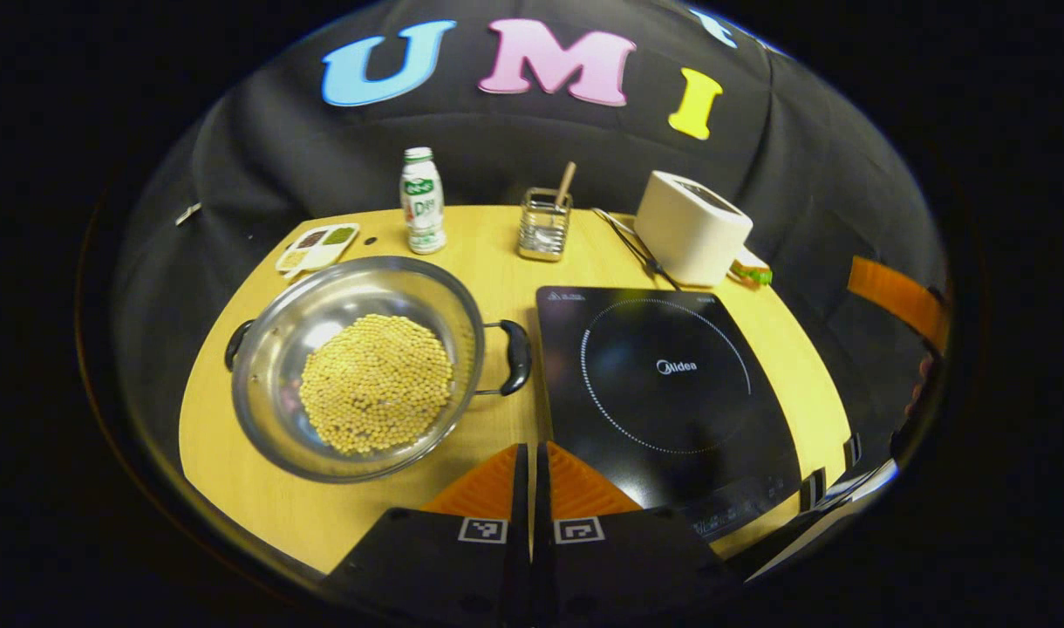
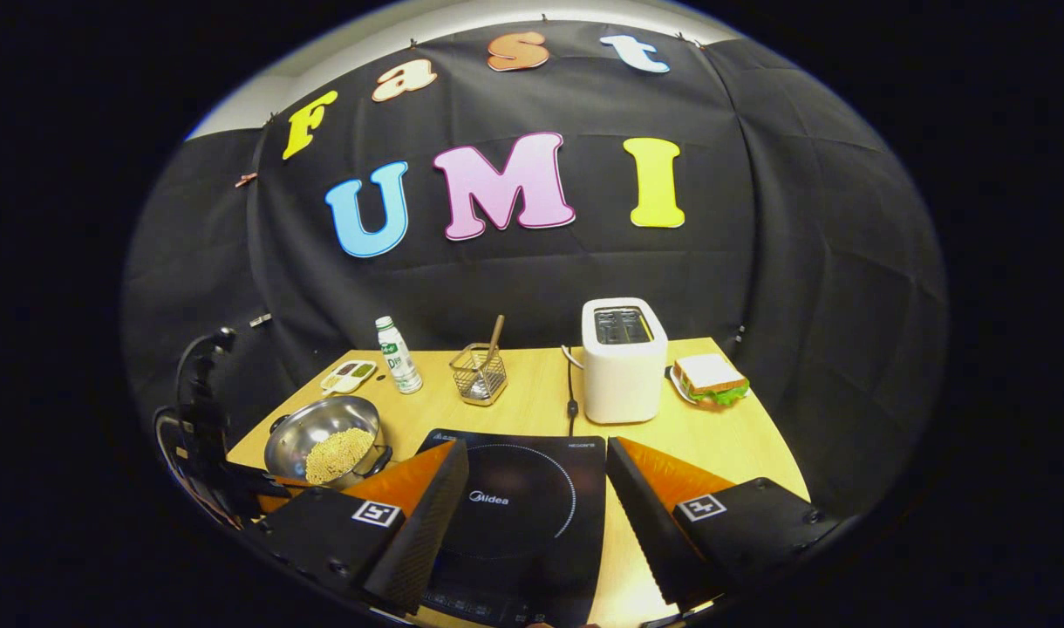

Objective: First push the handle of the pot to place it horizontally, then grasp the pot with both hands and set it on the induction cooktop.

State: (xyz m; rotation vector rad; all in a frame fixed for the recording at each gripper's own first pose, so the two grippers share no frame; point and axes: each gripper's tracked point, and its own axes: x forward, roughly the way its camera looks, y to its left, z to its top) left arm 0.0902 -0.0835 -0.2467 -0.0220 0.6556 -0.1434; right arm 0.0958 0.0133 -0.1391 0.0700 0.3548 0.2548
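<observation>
1. We judge the pot [image 1: 358, 366] rigid and fairly heavy: it is a steel bowl with a heap of beans [image 1: 377, 384] filling its middle. The polished wall looks slick, so we would not pinch the rim.
2. The places to take hold are the two dark loop handles, the near-cooktop handle [image 1: 514, 356] and the far handle [image 1: 235, 342]. They already lie roughly level, side to side, in the left gripper view.
3. The load is loose, so any tilt in the lift could spill beans; we would keep both sides even.
4. The pot sits on the surface [image 1: 497, 253], just beside the cooktop [image 1: 663, 384], apart from it.
5. Our left tool [image 1: 532, 462] has its fingers nearly together, holding nothing. It hangs above the surface's front edge, between pot and cooktop, with the nearer handle just ahead and slightly left.
6. Our right tool [image 2: 532, 480] is spread wide and empty, over the cooktop [image 2: 519, 515]. The pot [image 2: 327, 445] lies well off to its left, beyond its left finger.
</observation>
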